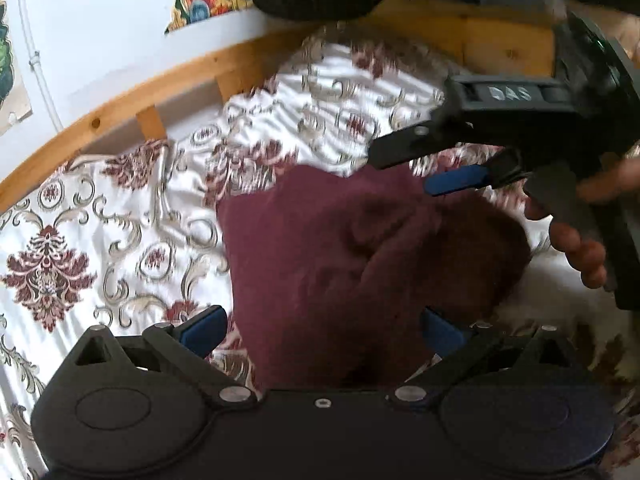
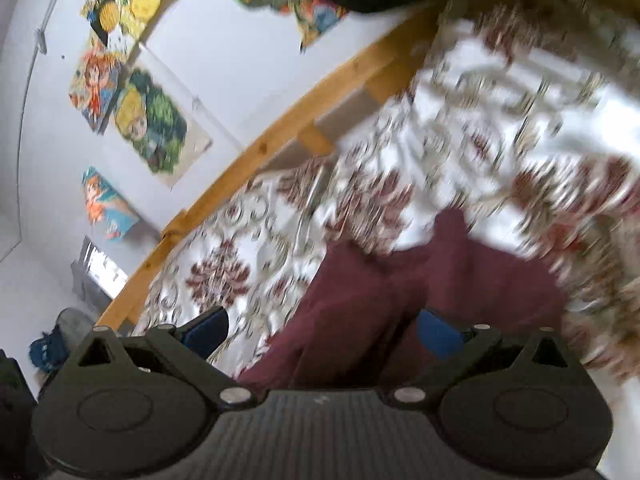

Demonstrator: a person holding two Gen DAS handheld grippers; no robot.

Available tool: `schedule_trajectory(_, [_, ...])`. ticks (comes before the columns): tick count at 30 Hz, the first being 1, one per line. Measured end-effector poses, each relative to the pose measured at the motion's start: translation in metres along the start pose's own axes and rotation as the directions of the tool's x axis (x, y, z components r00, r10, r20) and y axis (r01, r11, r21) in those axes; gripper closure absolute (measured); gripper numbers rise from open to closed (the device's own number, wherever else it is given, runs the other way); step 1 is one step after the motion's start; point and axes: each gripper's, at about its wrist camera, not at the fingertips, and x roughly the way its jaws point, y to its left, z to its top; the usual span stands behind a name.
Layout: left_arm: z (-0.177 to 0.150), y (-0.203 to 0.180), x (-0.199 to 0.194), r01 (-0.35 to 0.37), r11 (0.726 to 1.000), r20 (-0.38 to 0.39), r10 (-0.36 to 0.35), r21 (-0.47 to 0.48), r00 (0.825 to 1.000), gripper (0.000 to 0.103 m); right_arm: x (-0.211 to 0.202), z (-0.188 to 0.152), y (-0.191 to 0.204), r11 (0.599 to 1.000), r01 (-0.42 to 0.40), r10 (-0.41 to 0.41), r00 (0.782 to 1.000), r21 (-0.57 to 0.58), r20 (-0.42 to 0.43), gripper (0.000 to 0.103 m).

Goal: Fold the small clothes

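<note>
Maroon garment (image 1: 352,256) lies bunched on the patterned bedsheet (image 1: 120,216), partly folded, not flat yet. Left hand-held gripper (image 1: 320,332) spread wide, nothing pinched; right hand-held gripper (image 2: 320,330) also spread, garment below. Neatening and final folds remain.

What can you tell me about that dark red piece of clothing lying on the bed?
The maroon garment is soft, plain cloth, possibly fleece, with no print. It lies crumpled and partly folded on the patterned bedspread, with creases and a raised fold near its middle. The left gripper stands open around its near edge, pads not pressing it. The right gripper hovers at its far edge; contact there is unclear.
</note>
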Motion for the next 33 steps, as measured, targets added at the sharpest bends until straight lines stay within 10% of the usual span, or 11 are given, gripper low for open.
schedule_trajectory(4, [-0.007, -0.002, 0.015, -0.023, 0.999, -0.036, 0.024, 0.031, 0.999, 0.002, 0.023, -0.007, -0.015, 0.997, -0.019, 0.022, 0.999, 0.081, -0.029, 0.003])
schedule_trajectory(7, [-0.007, -0.007, 0.024, -0.04, 0.997, -0.062, 0.044, 0.072, 0.997, 0.022, 0.03, -0.01, -0.019, 0.994, -0.034, 0.035, 0.999, 0.101, -0.012, 0.014])
schedule_trajectory(9, [-0.005, -0.012, 0.026, -0.081, 0.991, -0.058, 0.087, 0.105, 0.994, 0.047, 0.03, -0.012, -0.02, 0.996, -0.036, 0.035, 0.999, 0.087, 0.014, 0.028])
schedule_trajectory(15, [0.002, -0.016, 0.012, -0.099, 0.989, -0.012, 0.101, 0.108, 0.995, 0.075, 0.028, -0.011, -0.016, 0.999, 0.008, -0.011, 0.998, 0.05, 0.066, 0.082])
schedule_trajectory(22, [0.022, -0.046, -0.002, -0.012, 0.988, 0.062, 0.003, 0.154, 0.998, 0.077, -0.024, 0.016, 0.016, 0.988, 0.071, -0.042, 0.979, -0.139, 0.2, 0.086])
schedule_trajectory(33, [0.007, -0.067, 0.014, 0.116, 0.986, 0.044, -0.122, 0.118, 0.992, 0.07, -0.052, -0.007, -0.011, 0.947, 0.315, -0.303, 0.94, -0.06, 0.155, 0.089])
